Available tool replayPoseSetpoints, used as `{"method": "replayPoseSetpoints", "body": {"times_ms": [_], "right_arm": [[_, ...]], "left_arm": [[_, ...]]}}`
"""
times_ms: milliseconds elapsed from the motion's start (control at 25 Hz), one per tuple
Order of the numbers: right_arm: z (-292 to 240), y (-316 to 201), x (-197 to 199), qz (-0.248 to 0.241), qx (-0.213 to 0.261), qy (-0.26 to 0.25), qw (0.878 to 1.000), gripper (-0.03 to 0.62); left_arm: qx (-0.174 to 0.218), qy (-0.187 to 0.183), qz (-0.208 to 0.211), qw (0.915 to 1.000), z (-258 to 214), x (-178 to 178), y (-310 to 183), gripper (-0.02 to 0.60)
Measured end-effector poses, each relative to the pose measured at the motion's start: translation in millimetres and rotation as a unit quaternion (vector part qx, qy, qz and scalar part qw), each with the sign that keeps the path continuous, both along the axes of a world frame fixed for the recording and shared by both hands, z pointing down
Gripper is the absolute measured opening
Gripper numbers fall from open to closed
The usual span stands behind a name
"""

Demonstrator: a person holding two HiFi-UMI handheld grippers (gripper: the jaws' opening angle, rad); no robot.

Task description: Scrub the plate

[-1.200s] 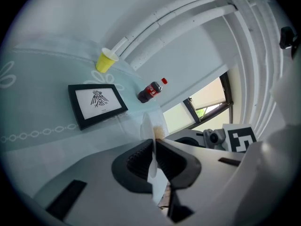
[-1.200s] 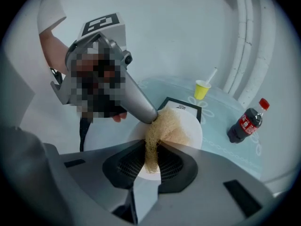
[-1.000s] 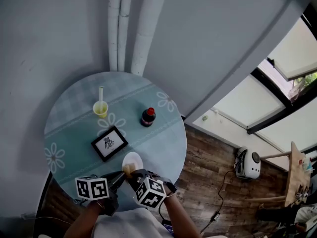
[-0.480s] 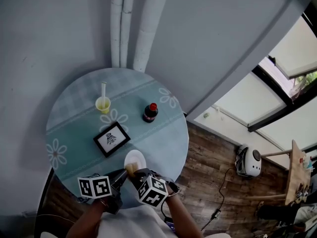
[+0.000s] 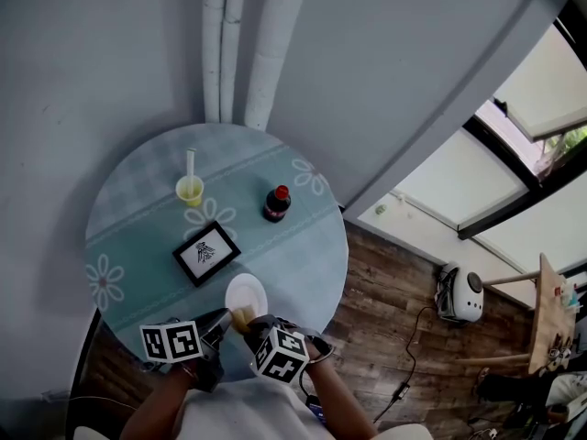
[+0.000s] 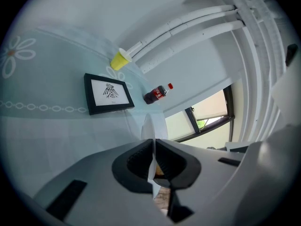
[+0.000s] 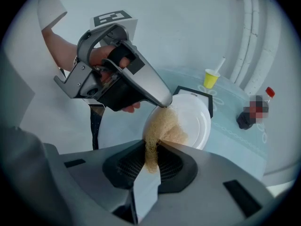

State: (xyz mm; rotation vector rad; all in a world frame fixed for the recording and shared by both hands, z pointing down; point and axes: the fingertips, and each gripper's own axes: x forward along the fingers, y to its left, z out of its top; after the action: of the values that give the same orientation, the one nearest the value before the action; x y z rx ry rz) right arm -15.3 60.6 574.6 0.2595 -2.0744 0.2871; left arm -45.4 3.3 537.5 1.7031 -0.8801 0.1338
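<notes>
Currently I'm mid-scrub: my left hand-held gripper (image 6: 154,142) clamps the rim of the one plate (image 7: 193,119), lower centre over the tabletop (image 5: 303,246), and my right hand-held gripper (image 7: 153,149) pinches the one fibrous scrubber (image 7: 162,128) against its face. Next I'd sweep across the plate, pressing evenly. Beyond: one cup (image 5: 189,191), one bottle (image 5: 275,203), one framed picture (image 5: 205,254).

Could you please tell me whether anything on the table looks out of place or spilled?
Nothing is spilled or damaged. Only the picture frame looks odd: it lies flat, face up, on the table rather than standing.
</notes>
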Motion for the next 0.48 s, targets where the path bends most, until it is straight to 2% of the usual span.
{"method": "replayPoseSetpoints", "body": {"times_ms": [480], "right_arm": [[16,11,14,0.000,-0.012,0.034,0.999,0.069]], "left_arm": [[-0.005,0.002,-0.007,1.0000,2,-2,2,0.025]]}}
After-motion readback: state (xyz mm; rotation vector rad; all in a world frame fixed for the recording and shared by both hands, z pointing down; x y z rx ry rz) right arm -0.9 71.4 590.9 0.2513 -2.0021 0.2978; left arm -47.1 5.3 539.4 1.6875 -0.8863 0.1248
